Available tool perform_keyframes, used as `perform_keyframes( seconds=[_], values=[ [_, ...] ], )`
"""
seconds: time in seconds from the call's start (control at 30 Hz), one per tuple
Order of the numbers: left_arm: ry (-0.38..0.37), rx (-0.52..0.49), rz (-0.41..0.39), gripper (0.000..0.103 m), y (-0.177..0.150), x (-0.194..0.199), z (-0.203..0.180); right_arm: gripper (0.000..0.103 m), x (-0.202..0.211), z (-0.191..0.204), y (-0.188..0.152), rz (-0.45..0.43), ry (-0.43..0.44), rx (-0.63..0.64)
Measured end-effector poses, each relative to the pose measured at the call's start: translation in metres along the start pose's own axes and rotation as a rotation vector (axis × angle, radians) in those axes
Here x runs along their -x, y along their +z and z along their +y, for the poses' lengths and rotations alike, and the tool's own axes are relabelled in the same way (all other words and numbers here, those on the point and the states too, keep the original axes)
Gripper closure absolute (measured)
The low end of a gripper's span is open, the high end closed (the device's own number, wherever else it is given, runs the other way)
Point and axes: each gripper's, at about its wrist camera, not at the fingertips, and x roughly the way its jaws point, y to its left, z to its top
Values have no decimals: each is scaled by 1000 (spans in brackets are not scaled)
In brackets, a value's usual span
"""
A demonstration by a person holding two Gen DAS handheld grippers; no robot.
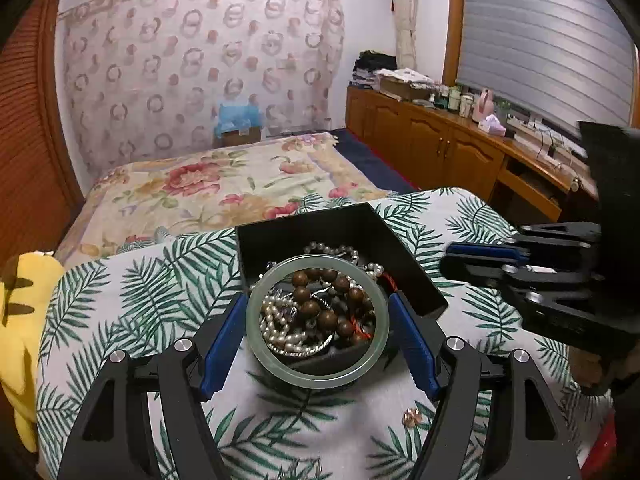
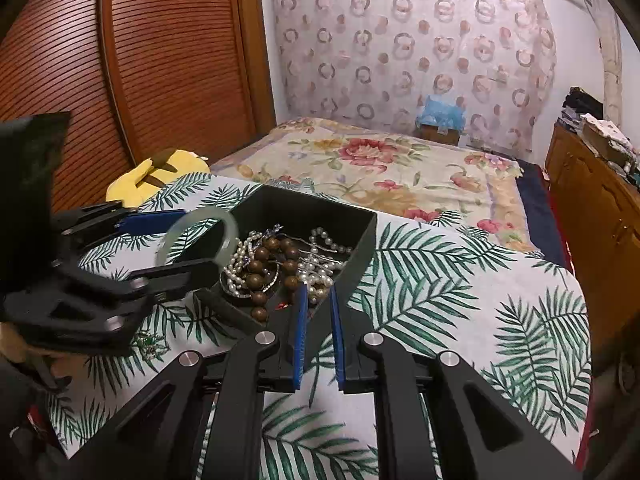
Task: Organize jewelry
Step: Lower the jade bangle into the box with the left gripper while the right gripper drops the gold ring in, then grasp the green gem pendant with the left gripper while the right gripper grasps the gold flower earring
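Left wrist view: left tongs (image 1: pixel 316 320) clamp pale green jade bangle (image 1: pixel 280 364) across its width, above near corner of black jewelry box (image 1: pixel 404 264) | step: lower bangle inside, then release | right tongs (image 2: pixel 318 308) nearly closed, empty, at near wall | leaf-print table (image 2: pixel 460 280) bare rightward.

The black box (image 1: pixel 400 276) is the landmark. The pale green bangle (image 1: pixel 317 376) covers its near corner, and in the right wrist view the bangle (image 2: pixel 200 218) looks smeared, its lower arc hidden behind the left gripper (image 2: pixel 188 244). Under the wooden beads (image 2: pixel 256 258), the tangled pearls (image 2: pixel 320 272) can't be separated. Left of the box, a small green trinket (image 2: pixel 150 344) is too blurred to identify.
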Motion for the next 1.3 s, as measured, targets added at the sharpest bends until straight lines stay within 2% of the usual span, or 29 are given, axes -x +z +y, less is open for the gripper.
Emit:
perform_keyframes(
  seconds=[0.33, 0.43, 0.47, 0.67, 0.7, 0.8, 1.3],
  values=[
    [3, 1, 25, 34, 9, -22, -8, 90, 19, -5, -18, 0, -9, -3],
    [-2, -8, 0, 30, 10, -18, -12, 90, 20, -6, -24, 5, -17, -3],
    [-1, -11, -5, 25, 11, -17, -13, 89, 20, -6, -26, 7, -19, -5],
    [-1, -22, -8, 24, 9, -1, -16, 86, 18, 3, -34, 17, 0, -3],
    [-4, -19, -9, 24, 6, 5, -15, 85, 18, 6, -37, 19, 5, 4],
    [-6, -16, -1, 24, -2, 18, -8, 68, 15, 18, -43, 29, 21, 23],
    [0, -23, 134, 24, -73, 46, 25, 67, -19, 70, -59, 149, 94, 147]
  ],
)
